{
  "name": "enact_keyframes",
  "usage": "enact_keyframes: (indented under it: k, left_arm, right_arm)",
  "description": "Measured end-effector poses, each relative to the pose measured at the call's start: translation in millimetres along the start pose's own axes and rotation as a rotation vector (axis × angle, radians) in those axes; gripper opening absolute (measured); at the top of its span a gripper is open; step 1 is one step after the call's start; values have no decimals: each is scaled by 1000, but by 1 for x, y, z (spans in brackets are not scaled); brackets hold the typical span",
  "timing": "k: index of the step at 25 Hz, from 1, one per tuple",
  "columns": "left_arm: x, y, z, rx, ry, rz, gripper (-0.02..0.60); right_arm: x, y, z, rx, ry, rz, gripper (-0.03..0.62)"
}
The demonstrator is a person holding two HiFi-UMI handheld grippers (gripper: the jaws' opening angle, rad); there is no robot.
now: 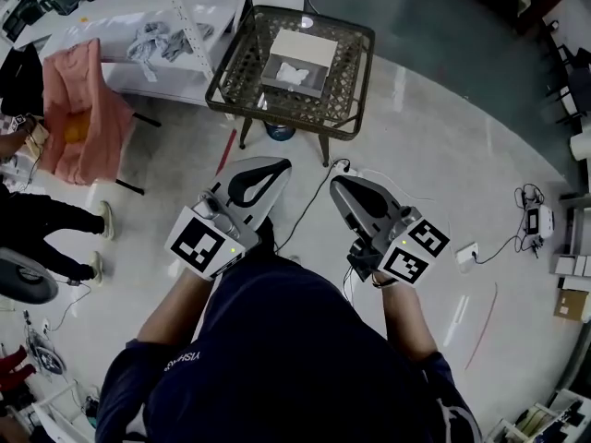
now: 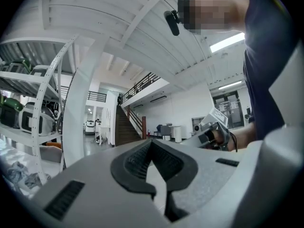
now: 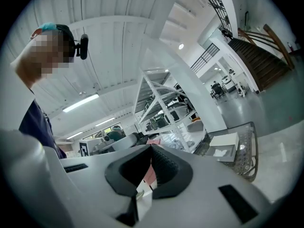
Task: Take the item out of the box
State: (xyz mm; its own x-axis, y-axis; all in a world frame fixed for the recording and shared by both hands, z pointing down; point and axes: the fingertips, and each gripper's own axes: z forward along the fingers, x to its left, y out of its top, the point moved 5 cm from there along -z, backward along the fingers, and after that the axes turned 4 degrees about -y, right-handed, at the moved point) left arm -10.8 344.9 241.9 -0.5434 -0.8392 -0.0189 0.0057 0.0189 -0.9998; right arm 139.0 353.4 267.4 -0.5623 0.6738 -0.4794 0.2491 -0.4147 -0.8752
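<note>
The person is standing back from the mesh-top table [image 1: 353, 125] and holding both grippers close to the body. The left gripper [image 1: 266, 173] is showing its jaws pressed together at the tips with nothing between them (its own view is pointing up at the ceiling). The right gripper [image 1: 343, 192] is likewise pinched closed and empty. The box [image 1: 309, 49], white and open, is sitting on the table at 12 o'clock, well apart from both grippers. The item [image 1: 292, 72] is lying inside it (white and crumpled, can't tell what it is). The task looks to be only starting: approach step, no contact yet. The next move is calling for stepping toward 12 o'clock, parting one gripper's jaws and lowering it into the box over the item, maybe steadying the box with the other gripper.
</note>
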Motion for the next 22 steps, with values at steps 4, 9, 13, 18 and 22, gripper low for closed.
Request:
enact_keyframes:
  k: [4, 9, 13, 18, 22]
  left_arm:
    - [28, -7, 18, -5, -17, -9, 6]
    - [91, -27, 37, 6, -31, -42, 6]
    - [114, -29, 46, 21, -45, -54, 6]
    - [206, -44, 65, 50, -71, -82, 6]
    - [258, -52, 79, 64, -104, -93, 6]
  right_arm:
    - [-24, 6, 18, 10, -21, 9, 25]
    - [-61, 14, 70, 25, -46, 32, 25]
    - [-69, 22, 91, 31, -52, 43, 25]
    - [-109, 42, 172, 47, -89, 72, 25]
    - [-135, 53, 221, 63, -116, 90, 25]
